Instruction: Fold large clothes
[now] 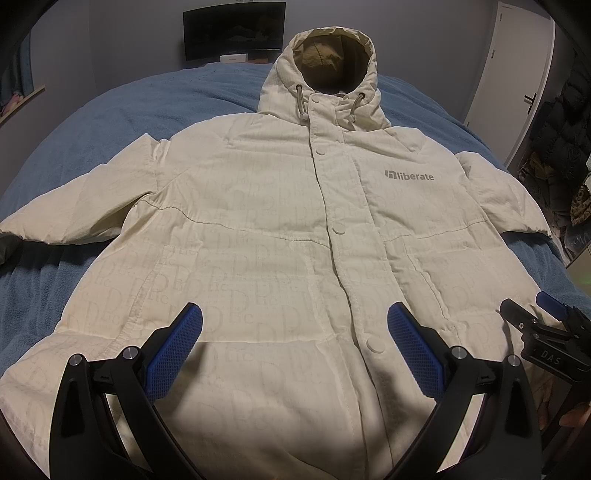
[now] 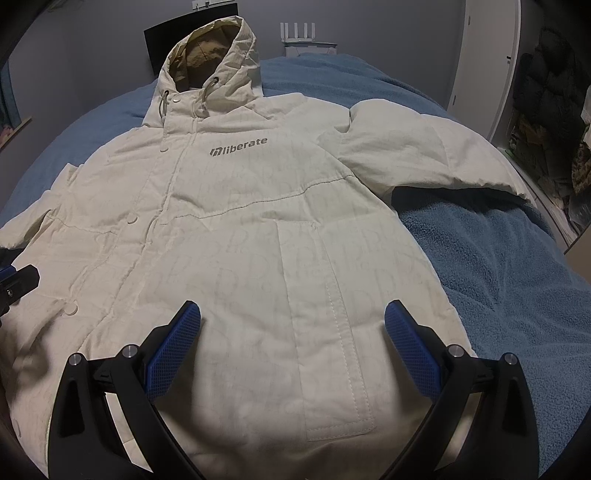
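Observation:
A large cream hooded puffer jacket [image 1: 280, 229] with a grey "liberate" logo lies face up and buttoned on a blue blanket [image 1: 110, 122], hood at the far end, both sleeves spread out. It also shows in the right wrist view [image 2: 236, 229]. My left gripper [image 1: 293, 321] is open and empty above the jacket's lower front, left of the button placket. My right gripper [image 2: 291, 319] is open and empty above the lower right front, over the pocket flap [image 2: 332, 332]. The right gripper's body also shows in the left wrist view [image 1: 546, 332].
The blue blanket [image 2: 498, 266] covers the bed around the jacket. A dark monitor [image 1: 234, 29] stands beyond the hood. A white door [image 1: 513, 66] and a pile of dark clothes [image 1: 561, 147] are on the right. A white router [image 2: 299, 35] stands behind the bed.

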{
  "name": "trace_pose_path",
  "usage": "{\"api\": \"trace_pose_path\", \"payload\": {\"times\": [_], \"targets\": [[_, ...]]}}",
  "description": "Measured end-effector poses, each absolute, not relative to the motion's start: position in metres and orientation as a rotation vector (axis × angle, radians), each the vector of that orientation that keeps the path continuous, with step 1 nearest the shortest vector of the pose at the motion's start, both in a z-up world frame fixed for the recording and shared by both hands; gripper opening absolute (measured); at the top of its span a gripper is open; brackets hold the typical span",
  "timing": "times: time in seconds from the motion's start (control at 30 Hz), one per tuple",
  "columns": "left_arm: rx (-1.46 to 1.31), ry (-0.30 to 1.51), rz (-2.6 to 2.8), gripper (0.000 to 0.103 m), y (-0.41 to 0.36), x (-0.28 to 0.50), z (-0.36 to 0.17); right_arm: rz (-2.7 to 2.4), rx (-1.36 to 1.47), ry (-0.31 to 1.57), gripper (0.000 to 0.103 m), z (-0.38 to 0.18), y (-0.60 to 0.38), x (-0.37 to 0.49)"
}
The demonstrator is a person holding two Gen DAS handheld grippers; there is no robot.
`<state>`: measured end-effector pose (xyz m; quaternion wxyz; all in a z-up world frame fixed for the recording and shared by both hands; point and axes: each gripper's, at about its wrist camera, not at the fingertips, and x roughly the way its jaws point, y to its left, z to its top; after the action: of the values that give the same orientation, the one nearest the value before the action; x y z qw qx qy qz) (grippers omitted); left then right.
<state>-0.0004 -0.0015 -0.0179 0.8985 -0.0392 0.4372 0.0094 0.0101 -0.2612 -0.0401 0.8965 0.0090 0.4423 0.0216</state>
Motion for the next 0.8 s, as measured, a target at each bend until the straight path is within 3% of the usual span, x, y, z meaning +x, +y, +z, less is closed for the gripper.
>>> {"api": "trace_pose_path", "payload": {"times": [0.8], "targets": [[-0.086, 0.907, 0.018, 0.097, -0.0008, 0.0005, -0.0177, 0.044, 0.018, 0.92, 0.096, -0.0402, -0.2607, 0.0117]]}}
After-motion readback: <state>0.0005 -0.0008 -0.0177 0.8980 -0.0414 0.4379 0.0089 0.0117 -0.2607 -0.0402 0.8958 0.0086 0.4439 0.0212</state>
